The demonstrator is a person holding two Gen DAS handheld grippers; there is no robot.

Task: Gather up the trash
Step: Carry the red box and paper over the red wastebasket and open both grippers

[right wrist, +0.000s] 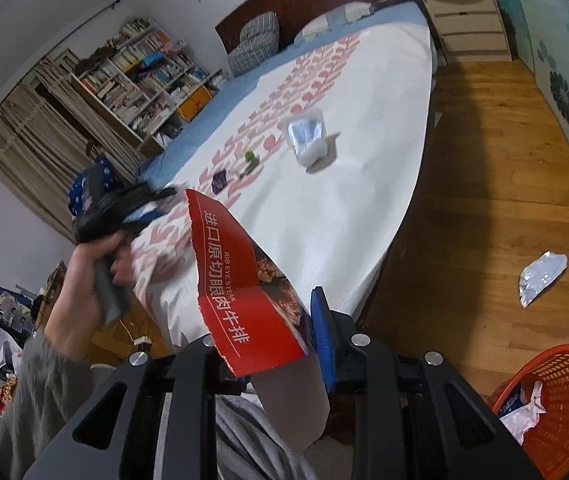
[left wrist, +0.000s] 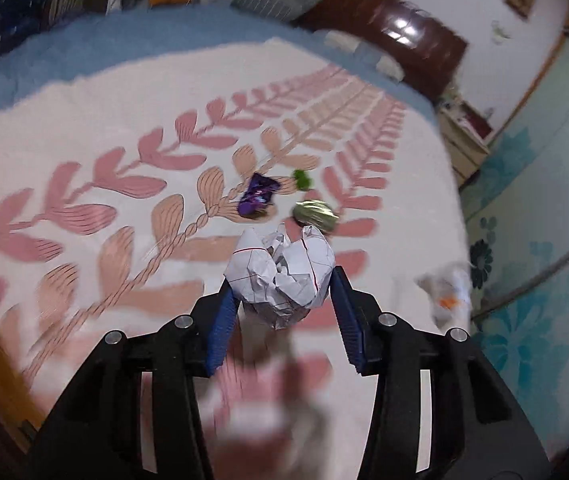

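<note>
My left gripper (left wrist: 282,284) is shut on a crumpled ball of lined white paper (left wrist: 280,268), held above the bed. On the bedspread beyond it lie a purple wrapper (left wrist: 257,195), a small green scrap (left wrist: 302,178) and a shiny greenish wrapper (left wrist: 315,213). My right gripper (right wrist: 276,320) is shut on a red steak carton (right wrist: 240,284) near the bed's foot. An orange basket (right wrist: 564,384) with white trash in it stands on the floor at lower right. A clear plastic container (right wrist: 306,136) sits on the bed.
The bed has a white cover with pink leaves (left wrist: 124,184) and a dark wooden headboard (left wrist: 384,24). A silver foil wrapper (right wrist: 542,276) lies on the wooden floor. A bookshelf (right wrist: 144,72) and a nightstand (right wrist: 468,24) stand by the walls. A blurred plastic bag (left wrist: 448,292) is at the bed's right edge.
</note>
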